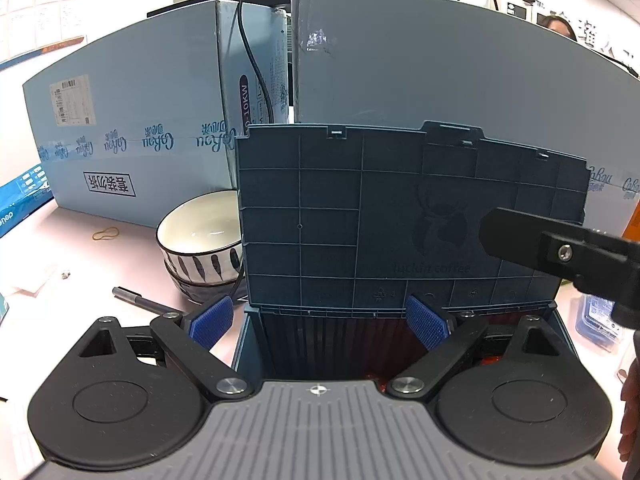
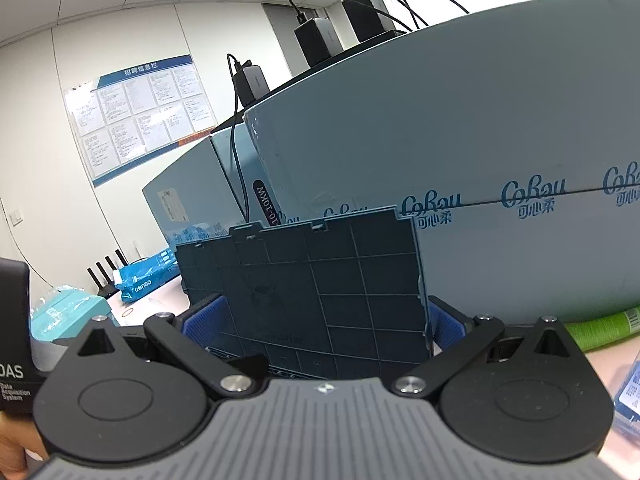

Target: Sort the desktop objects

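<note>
The fingers of the left gripper (image 1: pixel 320 322) stand spread and hold nothing, poised just above the near rim of the open storage box (image 1: pixel 256 344), whose raised lid (image 1: pixel 360 216) stands upright straight ahead of them. The right gripper (image 2: pixel 324 322) also has its fingers apart and empty, reaching in from the right so that the lid's right edge lies between them, though contact cannot be judged. The lid's long axis runs left to right across both views. The pen (image 1: pixel 140 301) lies on the table (image 1: pixel 80 264) left of the box, nearer the left gripper (its length slanting from far left to near right).

Counted: one box, one pen, two stacked bowls (image 1: pixel 200 248), one rubber band (image 1: pixel 106 234), two large cartons (image 1: pixel 132 120).
</note>
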